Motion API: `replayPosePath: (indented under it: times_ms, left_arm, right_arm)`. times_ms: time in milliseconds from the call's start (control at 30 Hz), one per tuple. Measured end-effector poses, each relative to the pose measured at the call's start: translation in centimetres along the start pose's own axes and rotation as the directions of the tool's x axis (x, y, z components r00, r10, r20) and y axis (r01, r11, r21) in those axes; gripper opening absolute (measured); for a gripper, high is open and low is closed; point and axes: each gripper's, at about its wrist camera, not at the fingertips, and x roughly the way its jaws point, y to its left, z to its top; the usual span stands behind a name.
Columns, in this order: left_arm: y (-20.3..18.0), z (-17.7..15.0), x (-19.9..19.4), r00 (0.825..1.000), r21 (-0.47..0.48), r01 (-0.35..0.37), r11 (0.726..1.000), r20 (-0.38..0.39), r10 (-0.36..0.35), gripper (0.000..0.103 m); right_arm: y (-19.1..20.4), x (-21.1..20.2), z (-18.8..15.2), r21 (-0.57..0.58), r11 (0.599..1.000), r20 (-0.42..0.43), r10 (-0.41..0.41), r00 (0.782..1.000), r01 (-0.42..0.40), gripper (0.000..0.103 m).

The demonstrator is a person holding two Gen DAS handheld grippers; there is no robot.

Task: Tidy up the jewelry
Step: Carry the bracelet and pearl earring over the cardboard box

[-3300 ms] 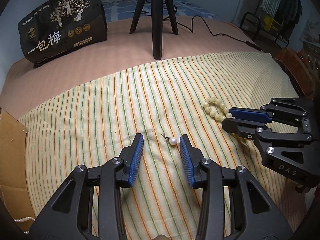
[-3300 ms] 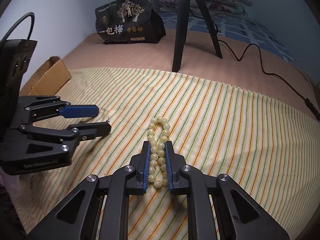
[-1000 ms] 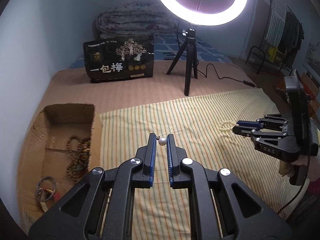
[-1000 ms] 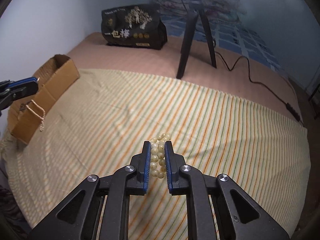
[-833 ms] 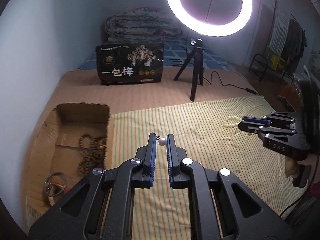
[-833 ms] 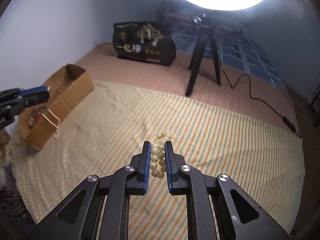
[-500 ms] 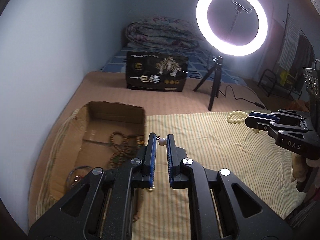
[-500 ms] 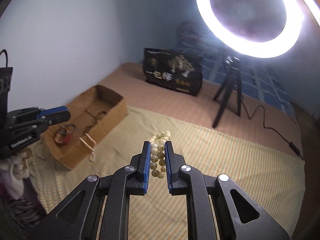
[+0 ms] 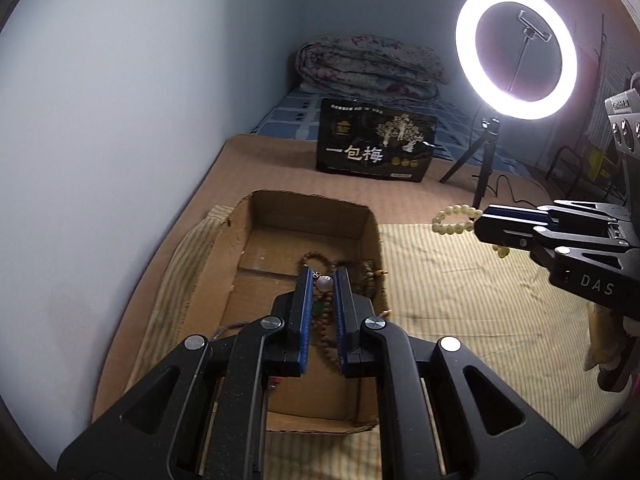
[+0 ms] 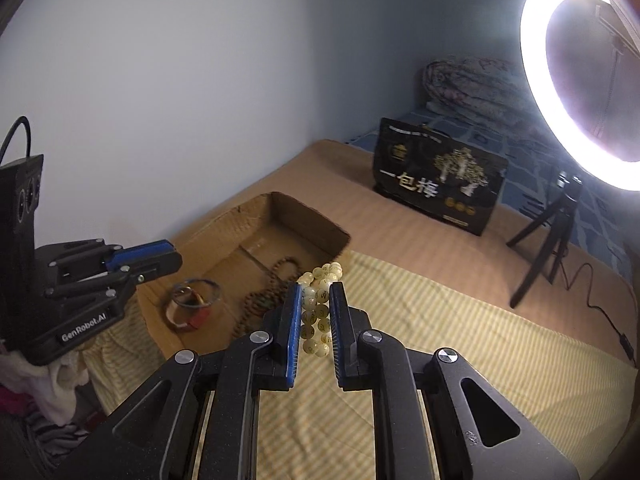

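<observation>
1. Pearl earring (image 9: 324, 282): pinched in left gripper (image 9: 321, 280) over the cardboard box (image 9: 256, 216); post barely visible.
2. Bead bracelet (image 10: 316, 312): clamped in right gripper (image 10: 316, 292) beside the box rim, lower loop hidden.
3. Striped cloth (image 10: 460, 320): open.

Pale wall (image 9: 120, 100), lit ring light (image 9: 516, 52), folded quilt (image 9: 368, 66) behind.

both raised and tilted downward: the left hand-held gripper (image 9: 323, 280) has its jaws nearly closed, and the right hand-held gripper (image 10: 316, 304) likewise, the two held apart.
</observation>
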Motion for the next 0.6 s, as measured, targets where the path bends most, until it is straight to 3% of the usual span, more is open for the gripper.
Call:
replayPosePath:
  times_ms: [600]
  left_arm:
    - [3.3, -0.5, 1.2, 0.999, -0.042, -0.026, 0.999, -0.035, 0.024, 0.008]
  right_arm:
    - [3.5, 5.9, 2.6, -0.029, 0.998, -0.019, 0.052, 0.998, -0.053, 0.012]
